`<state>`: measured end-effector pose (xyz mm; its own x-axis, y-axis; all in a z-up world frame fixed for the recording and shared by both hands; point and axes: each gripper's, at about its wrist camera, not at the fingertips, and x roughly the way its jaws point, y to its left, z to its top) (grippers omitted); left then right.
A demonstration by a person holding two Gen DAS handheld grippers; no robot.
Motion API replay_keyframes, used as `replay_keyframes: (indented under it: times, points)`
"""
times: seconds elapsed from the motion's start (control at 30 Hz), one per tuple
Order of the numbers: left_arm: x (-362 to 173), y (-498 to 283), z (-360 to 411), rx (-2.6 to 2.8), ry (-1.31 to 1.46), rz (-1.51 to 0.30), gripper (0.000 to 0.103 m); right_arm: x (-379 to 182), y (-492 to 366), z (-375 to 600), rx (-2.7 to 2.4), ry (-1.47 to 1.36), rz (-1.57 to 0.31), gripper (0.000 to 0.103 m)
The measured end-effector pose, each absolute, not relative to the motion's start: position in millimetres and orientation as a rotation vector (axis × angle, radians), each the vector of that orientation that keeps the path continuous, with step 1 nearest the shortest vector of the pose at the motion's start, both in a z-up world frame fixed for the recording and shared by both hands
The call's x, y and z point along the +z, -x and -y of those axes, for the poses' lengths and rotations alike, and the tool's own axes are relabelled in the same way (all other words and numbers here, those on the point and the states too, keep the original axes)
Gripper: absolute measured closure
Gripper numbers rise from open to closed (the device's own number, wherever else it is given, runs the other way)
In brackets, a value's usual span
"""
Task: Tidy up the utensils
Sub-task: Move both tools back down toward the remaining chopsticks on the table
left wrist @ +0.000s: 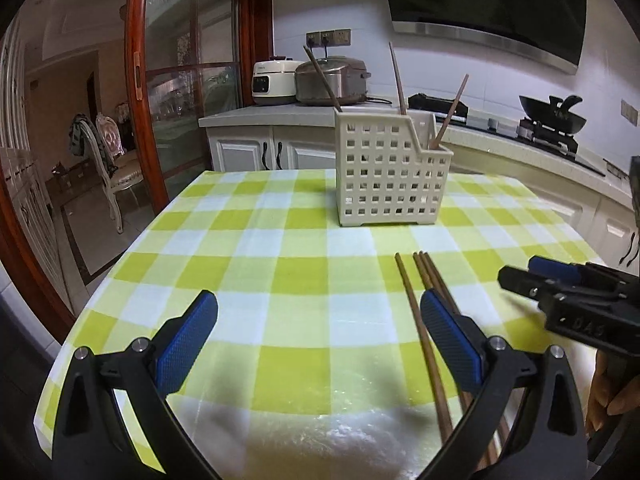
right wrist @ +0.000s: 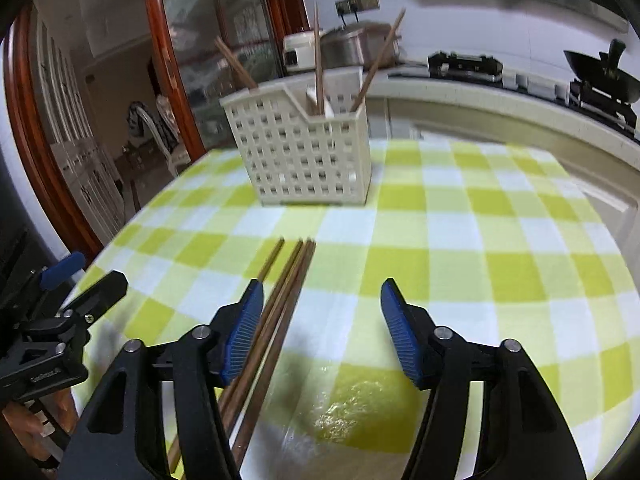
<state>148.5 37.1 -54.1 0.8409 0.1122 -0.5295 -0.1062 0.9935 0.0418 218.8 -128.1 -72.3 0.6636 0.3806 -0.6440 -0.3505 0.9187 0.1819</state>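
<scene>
Three brown wooden chopsticks (left wrist: 420, 312) lie side by side on the green-and-white checked table (left wrist: 280, 240), pointing toward a cream perforated utensil holder (left wrist: 384, 172) that has three more chopsticks standing in it. My left gripper (left wrist: 320, 320) is open just above the cloth, with its right finger over the loose chopsticks. My right gripper (right wrist: 322, 320) is open too. The loose chopsticks (right wrist: 280, 300) run beside its left pad, untouched by the pads. The holder (right wrist: 308, 152) stands ahead of it. Each gripper shows in the other's view: right gripper (left wrist: 520, 270), left gripper (right wrist: 96, 270).
Behind the table runs a kitchen counter (left wrist: 256, 114) with two rice cookers (left wrist: 332, 80) and a wok on a stove (left wrist: 552, 112). A wood-framed glass sliding door (left wrist: 180, 92) and a chair (left wrist: 108, 160) are at the left. A hand (left wrist: 608, 392) holds the right gripper.
</scene>
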Motion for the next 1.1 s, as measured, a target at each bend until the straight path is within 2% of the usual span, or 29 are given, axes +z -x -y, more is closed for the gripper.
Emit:
replay_keyframes:
  times: [0.13, 0.4, 0.7, 1.1]
  points:
    - [-65, -152, -45, 0.133, 0.006, -0.575, 0.005, -86, -224, 118, 0.408, -0.03, -0.783, 0.065]
    - [-70, -150, -62, 0.137, 0.062, -0.58, 0.005, -93, -234, 102, 0.409, -0.025, -0.842, 0.079]
    - [-71, -146, -66, 0.119, 0.069, -0.579, 0.005, -97, -242, 85, 0.369, 0.037, -0.869, 0.086]
    - [-74, -144, -75, 0.113, 0.096, -0.586, 0.005, -100, -256, 74, 0.318, 0.085, -0.907, 0.086]
